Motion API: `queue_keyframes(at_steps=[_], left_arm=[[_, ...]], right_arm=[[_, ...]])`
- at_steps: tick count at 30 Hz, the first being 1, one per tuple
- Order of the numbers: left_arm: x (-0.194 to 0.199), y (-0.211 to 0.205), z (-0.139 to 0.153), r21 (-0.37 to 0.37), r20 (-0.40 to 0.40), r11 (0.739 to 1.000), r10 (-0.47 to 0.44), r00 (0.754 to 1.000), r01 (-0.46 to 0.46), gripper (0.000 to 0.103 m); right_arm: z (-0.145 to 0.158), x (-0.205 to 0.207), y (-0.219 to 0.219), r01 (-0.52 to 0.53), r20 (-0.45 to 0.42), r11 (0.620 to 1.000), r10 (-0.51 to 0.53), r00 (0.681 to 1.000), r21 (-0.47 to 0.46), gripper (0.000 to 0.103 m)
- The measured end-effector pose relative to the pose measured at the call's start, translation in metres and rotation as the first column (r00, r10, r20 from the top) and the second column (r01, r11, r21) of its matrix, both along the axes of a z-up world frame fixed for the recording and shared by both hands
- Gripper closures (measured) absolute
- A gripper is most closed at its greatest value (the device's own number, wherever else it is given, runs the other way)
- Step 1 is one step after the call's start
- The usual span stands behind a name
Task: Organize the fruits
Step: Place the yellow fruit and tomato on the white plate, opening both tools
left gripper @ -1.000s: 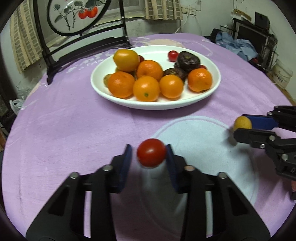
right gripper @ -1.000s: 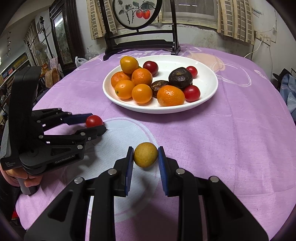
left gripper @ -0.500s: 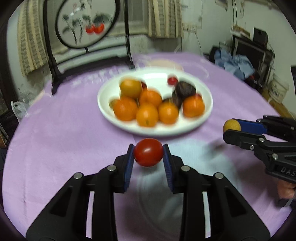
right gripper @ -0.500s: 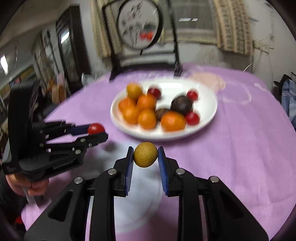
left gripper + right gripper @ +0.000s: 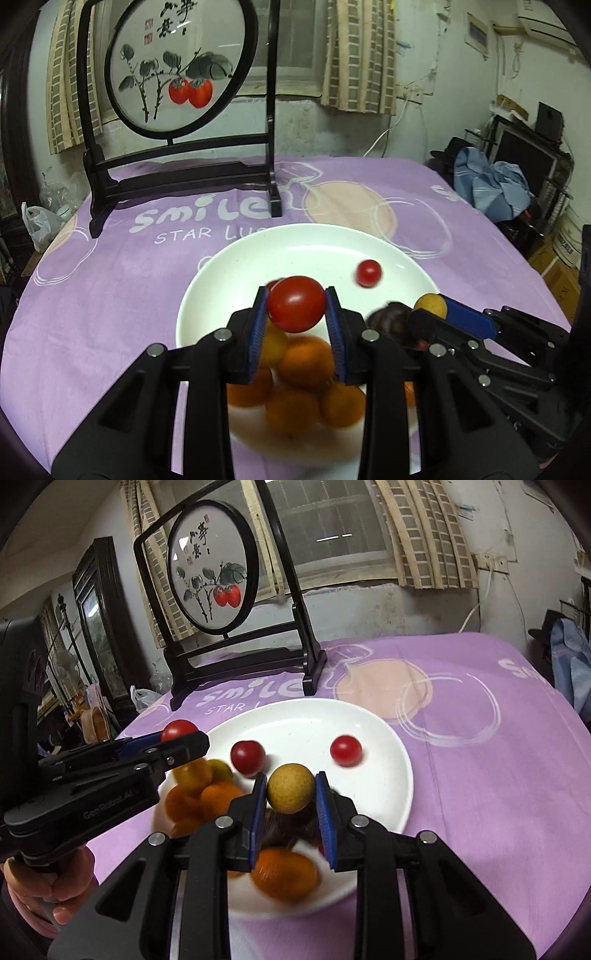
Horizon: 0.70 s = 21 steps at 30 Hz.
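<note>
Your left gripper (image 5: 296, 310) clamps cherry tomato (image 5: 296, 308), right gripper (image 5: 290, 794) clamps yellow fruit (image 5: 290, 788) (both over white plate (image 5: 306, 720)); release left.

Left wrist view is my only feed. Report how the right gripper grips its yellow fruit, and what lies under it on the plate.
Observer: The right gripper is shut on the yellow fruit, with both blue fingers pressed against its sides.
Operator: Say what lies below it.
Observer: Between the fingers I see a dark fruit and a blurred orange, on the near part of the white plate.
Operator: Name what my red tomato hides.
Observer: A dark red cherry tomato lies on the plate beyond the orange pile, apart from the brighter cherry tomato.
</note>
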<state>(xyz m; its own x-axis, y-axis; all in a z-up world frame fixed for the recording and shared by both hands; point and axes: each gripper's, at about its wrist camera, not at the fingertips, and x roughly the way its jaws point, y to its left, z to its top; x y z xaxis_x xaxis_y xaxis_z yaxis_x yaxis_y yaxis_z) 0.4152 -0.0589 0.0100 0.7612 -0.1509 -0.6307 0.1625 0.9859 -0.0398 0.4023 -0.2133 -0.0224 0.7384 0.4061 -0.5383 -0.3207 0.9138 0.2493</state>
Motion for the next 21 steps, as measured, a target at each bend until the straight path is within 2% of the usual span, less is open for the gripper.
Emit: queue_keyframes(at_steps=[1, 3, 4, 5, 6, 7, 9, 10, 11, 12, 17, 21], left_arm=[[0.004, 0.001, -0.001, 0.005, -0.002, 1.000, 0.005, 1.000, -0.005, 0.072], [0.008, 0.006, -0.004, 0.019, -0.012, 1.000, 0.023, 1.000, -0.023, 0.070], [0.008, 0.008, -0.004, 0.026, -0.011, 0.999, 0.033, 0.999, -0.032, 0.052], [0.007, 0.011, -0.003, 0.042, -0.001, 0.997, 0.061, 0.998, -0.060, 0.039], [0.003, 0.014, 0.001, 0.053, 0.024, 0.994, 0.098, 0.995, -0.099, 0.019], [0.000, 0.016, 0.004, 0.054, 0.040, 0.992, 0.114, 0.993, -0.116, 0.014], [-0.009, 0.019, 0.015, 0.053, 0.060, 0.991, 0.119, 0.991, -0.122, 0.011], [-0.012, 0.019, 0.018, 0.054, 0.061, 0.991, 0.117, 0.991, -0.120, 0.008], [-0.019, 0.020, 0.023, 0.058, 0.069, 0.991, 0.114, 0.991, -0.118, 0.007], [-0.028, 0.020, 0.027, 0.066, 0.081, 0.991, 0.111, 0.990, -0.117, 0.005], [-0.068, 0.021, 0.026, 0.102, 0.064, 0.992, 0.069, 0.996, -0.075, 0.003], [-0.113, 0.033, 0.004, 0.112, 0.029, 0.991, 0.073, 0.997, -0.075, 0.002]], right_arm=[[-0.001, 0.004, 0.002, -0.017, 0.002, 1.000, 0.017, 1.000, -0.003, 0.076], [-0.001, 0.004, 0.004, -0.029, 0.006, 1.000, 0.029, 1.000, -0.005, 0.067], [0.000, 0.003, 0.003, -0.027, 0.008, 1.000, 0.027, 1.000, -0.005, 0.051], [0.002, 0.000, 0.000, -0.023, 0.017, 1.000, 0.023, 1.000, 0.001, 0.039], [0.005, -0.004, -0.002, -0.021, 0.025, 1.000, 0.021, 0.999, 0.007, 0.039], [0.008, -0.007, -0.004, -0.021, 0.029, 1.000, 0.021, 0.999, 0.008, 0.039], [0.016, -0.016, -0.006, -0.026, 0.033, 1.000, 0.026, 0.999, -0.008, 0.039], [0.020, -0.023, -0.007, -0.028, 0.034, 1.000, 0.028, 0.999, -0.013, 0.029], [0.022, -0.028, -0.008, -0.028, 0.035, 1.000, 0.029, 0.999, -0.010, 0.008], [0.024, -0.036, -0.010, -0.028, 0.042, 1.000, 0.028, 0.999, -0.002, 0.001], [0.022, -0.085, -0.010, -0.073, 0.029, 0.997, 0.074, 0.997, -0.034, 0.001], [0.006, -0.129, -0.006, -0.108, 0.012, 0.989, 0.110, 0.994, -0.100, 0.001]])
